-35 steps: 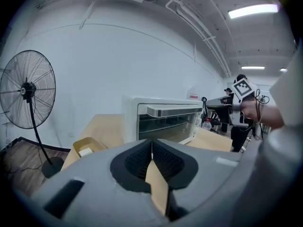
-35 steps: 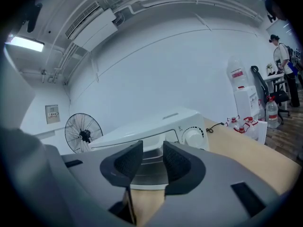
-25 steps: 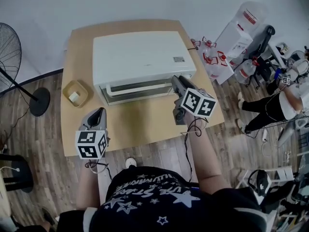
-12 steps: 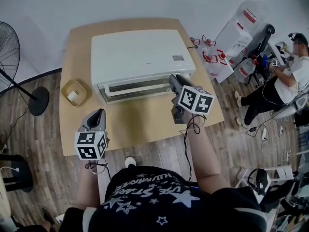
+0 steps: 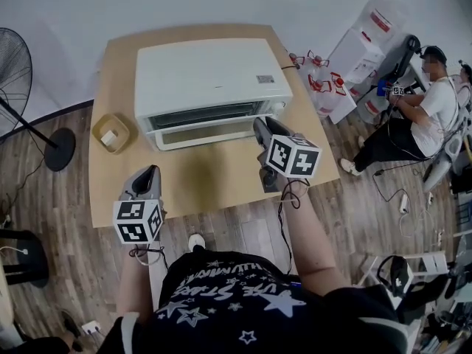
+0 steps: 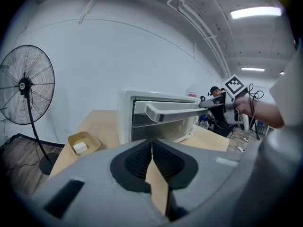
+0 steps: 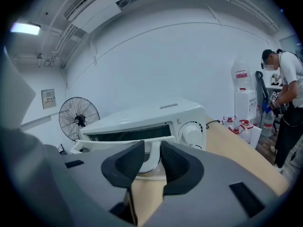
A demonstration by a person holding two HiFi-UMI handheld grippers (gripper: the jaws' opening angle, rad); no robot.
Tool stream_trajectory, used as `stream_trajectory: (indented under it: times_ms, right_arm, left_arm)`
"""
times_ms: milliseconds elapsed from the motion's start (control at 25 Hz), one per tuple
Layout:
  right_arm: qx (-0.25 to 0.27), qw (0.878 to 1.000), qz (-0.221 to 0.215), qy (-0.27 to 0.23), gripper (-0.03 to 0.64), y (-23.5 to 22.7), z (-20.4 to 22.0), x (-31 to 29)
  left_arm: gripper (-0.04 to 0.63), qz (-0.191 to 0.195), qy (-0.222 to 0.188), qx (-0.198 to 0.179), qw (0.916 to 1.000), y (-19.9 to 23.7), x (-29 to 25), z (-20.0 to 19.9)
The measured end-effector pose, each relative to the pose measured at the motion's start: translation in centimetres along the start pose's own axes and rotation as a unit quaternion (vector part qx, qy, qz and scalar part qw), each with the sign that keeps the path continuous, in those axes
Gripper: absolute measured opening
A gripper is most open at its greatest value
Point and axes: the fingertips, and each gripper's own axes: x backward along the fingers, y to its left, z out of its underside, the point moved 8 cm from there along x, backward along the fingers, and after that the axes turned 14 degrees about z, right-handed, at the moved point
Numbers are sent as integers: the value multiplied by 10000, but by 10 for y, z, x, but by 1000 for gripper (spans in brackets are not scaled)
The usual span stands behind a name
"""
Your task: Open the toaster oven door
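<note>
A white toaster oven [image 5: 203, 68] stands on a wooden table [image 5: 214, 186], its glass door [image 5: 210, 127] tilted partway out at the top. My right gripper [image 5: 259, 129] is at the door's right end, its pads closed on the white door handle [image 7: 151, 159], which runs left across the door [image 6: 175, 111]. In the right gripper view the oven's dial [image 7: 191, 134] sits just right of the jaws. My left gripper [image 5: 147, 175] hovers over the table's front left edge, shut and holding nothing, pointing at the oven [image 6: 142, 100].
A small tan tray [image 5: 112, 135] with a white block lies left of the oven. A standing fan [image 5: 15, 72] is on the floor at the left. Bottles [image 5: 317, 80], a water dispenser [image 5: 369, 35] and a seated person [image 5: 435, 109] are at the right.
The oven door has swung out from the oven front. My right gripper has drawn back toward me with the handle. The left gripper has stayed put.
</note>
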Motion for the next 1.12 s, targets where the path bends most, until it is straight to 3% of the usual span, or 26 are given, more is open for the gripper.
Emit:
stream_trajectory:
  times_ms: [1120]
  right_arm:
    - [627,9954,-169,702,74,-24,87,60]
  left_arm:
    - [25,-306,295,127,9990,-73,40,52]
